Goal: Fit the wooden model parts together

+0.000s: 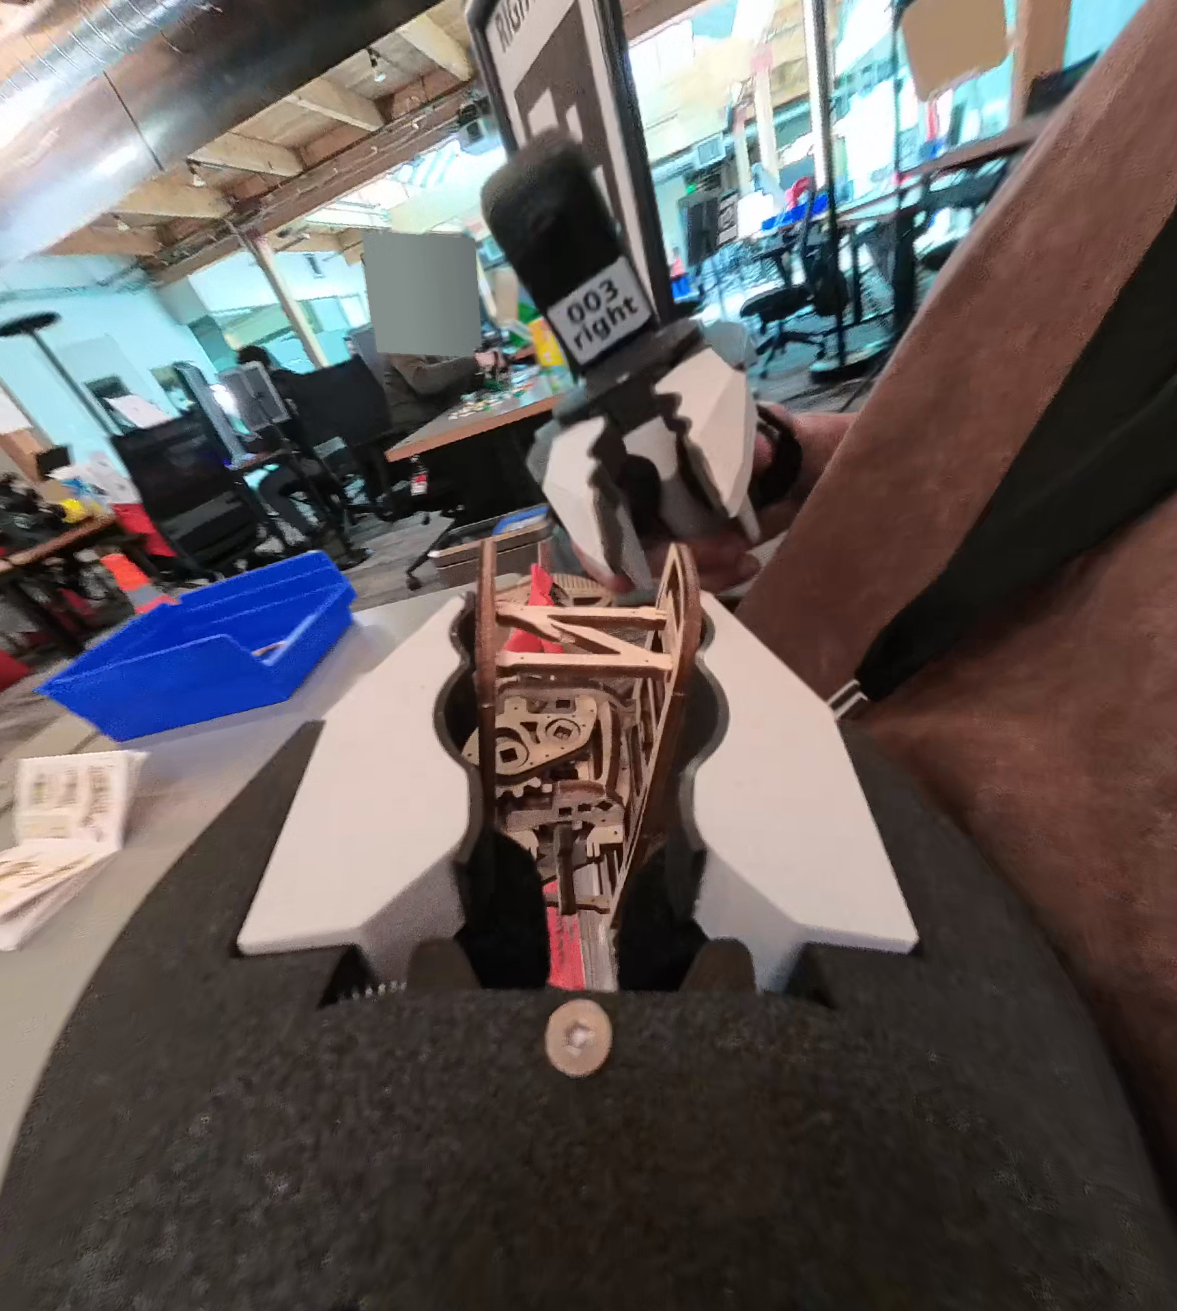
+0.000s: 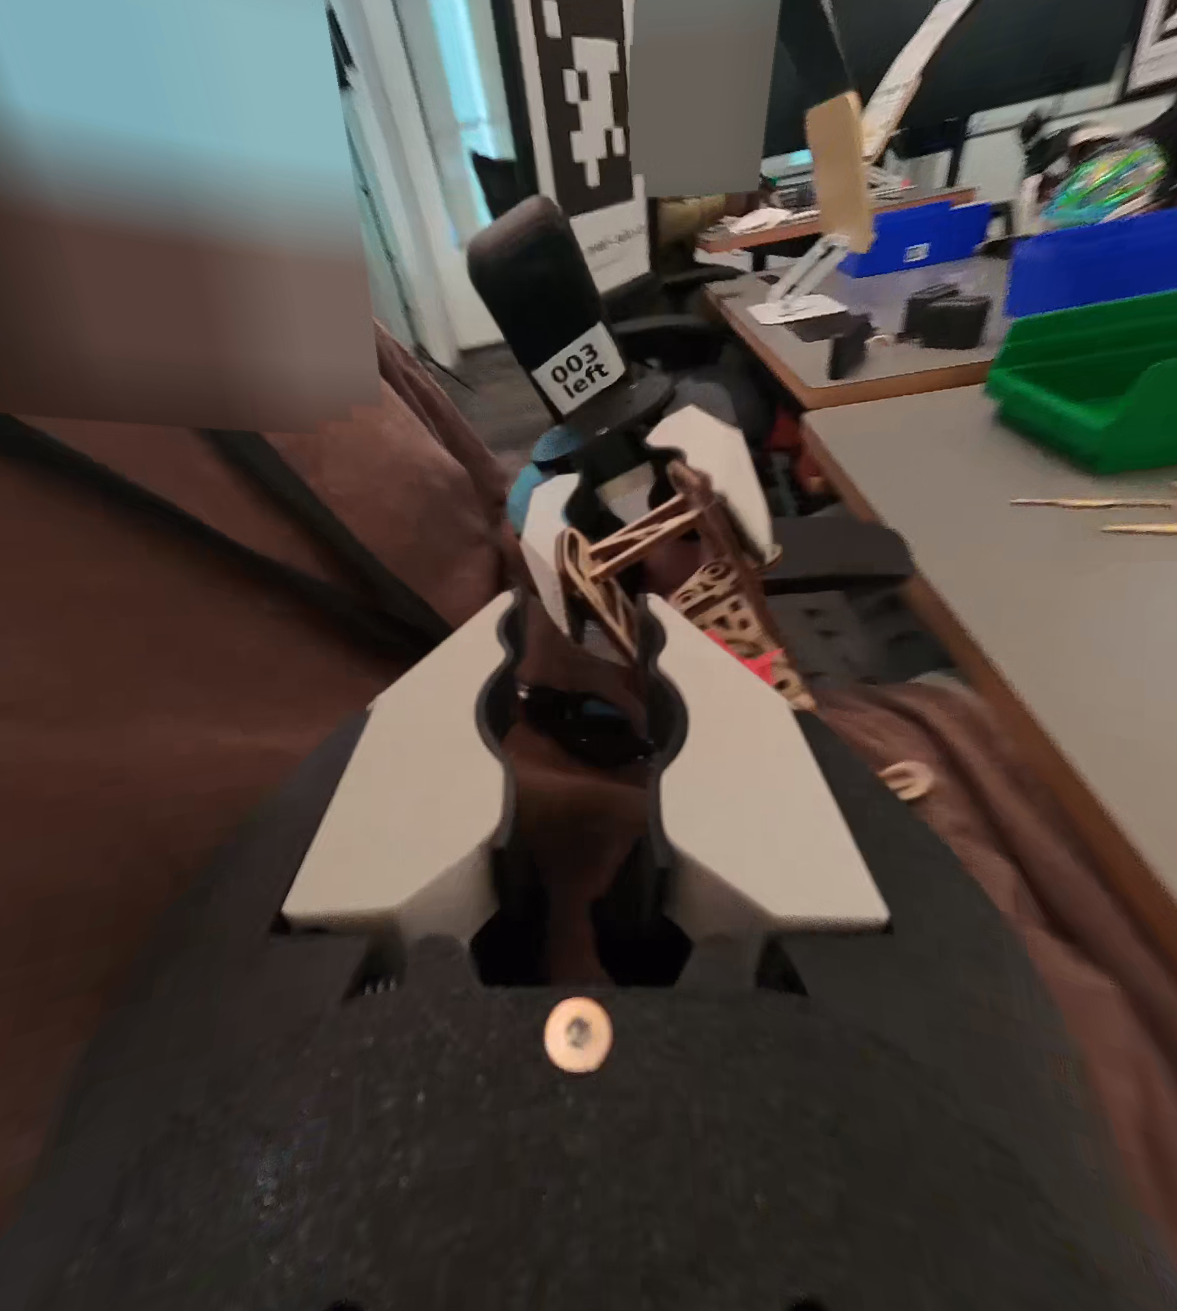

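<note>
Fingers first: your left gripper has its fingers clamped on the wooden model, which sits upright in the gap between them, a frame of two side ribs joined by cross braces with gears and a red piece inside. Your right gripper has its fingers parted with nothing between them; their tips hover at the top of a side rib, though whether they touch it you cannot tell through the blur. As a judgement, the model looks well along, since its frame and gearing are already joined, yet loose wooden parts lie on the desk to your right, so fitting is not finished. For room, start with the biggest limits: your own body in the brown top is close beside both tools, and the desk edge runs near the model in the right wrist view, so a dropped piece could fall into your lap. A blue bin and an open booklet sit well apart on the left, and a green bin stands far right. Open desk surface lies between them for reaching the next part.
</note>
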`<state>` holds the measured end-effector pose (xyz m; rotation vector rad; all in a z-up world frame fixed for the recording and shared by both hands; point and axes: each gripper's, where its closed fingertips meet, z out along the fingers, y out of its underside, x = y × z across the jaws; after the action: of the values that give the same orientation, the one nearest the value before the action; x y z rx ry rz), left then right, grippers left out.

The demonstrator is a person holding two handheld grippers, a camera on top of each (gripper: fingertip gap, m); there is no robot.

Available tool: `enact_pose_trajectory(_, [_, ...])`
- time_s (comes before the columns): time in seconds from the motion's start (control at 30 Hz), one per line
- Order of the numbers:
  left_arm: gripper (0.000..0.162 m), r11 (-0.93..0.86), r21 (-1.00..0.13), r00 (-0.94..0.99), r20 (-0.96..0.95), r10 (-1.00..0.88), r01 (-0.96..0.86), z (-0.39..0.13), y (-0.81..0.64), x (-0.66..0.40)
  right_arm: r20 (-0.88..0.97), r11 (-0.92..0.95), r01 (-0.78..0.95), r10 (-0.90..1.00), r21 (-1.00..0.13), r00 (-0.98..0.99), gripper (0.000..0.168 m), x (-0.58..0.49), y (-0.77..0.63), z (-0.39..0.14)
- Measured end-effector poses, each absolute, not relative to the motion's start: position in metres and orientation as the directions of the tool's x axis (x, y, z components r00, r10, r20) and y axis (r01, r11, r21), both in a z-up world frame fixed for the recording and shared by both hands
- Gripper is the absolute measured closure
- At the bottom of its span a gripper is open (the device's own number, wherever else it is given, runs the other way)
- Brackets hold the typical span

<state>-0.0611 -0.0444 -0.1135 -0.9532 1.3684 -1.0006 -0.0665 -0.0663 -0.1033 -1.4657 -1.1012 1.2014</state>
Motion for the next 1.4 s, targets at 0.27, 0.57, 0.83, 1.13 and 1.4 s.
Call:
enact_pose_trajectory(0.27, [0.108, 0.138, -0.990, -0.140, -0.142, -0.980, 0.038, -0.117, -0.047, -0.059, 0.109, 0.027, 0.365, 0.973, -0.930, 0.205, 0.108, -0.073, -0.050, -0.102])
enact_pose_trajectory(0.57, [0.107, 0.108, -0.994, -0.174, -0.107, -0.979, 0.003, -0.126, -0.044, -0.061, 0.067, 0.033, 0.389, 0.995, -0.921, 0.075, 0.106, -0.088, -0.034, -0.116])
enact_pose_trajectory(0.83, [0.101, 0.118, -0.989, -0.136, -0.105, -0.985, -0.090, -0.146, -0.029, -0.062, 0.044, 0.006, 0.415, 0.996, -0.910, 0.082, 0.117, -0.087, -0.021, -0.132])
enact_pose_trajectory(1.13, [0.108, 0.115, -0.985, -0.134, -0.097, -0.986, -0.130, -0.153, -0.024, -0.061, -0.046, -0.063, 0.352, 0.997, -0.934, 0.056, 0.115, -0.091, -0.019, -0.129])
enact_pose_trajectory(1.4, [0.108, 0.086, -0.988, -0.139, -0.068, -0.988, -0.131, -0.156, -0.024, -0.061, -0.107, -0.097, 0.353, 0.994, -0.930, -0.007, 0.118, -0.094, -0.019, -0.132])
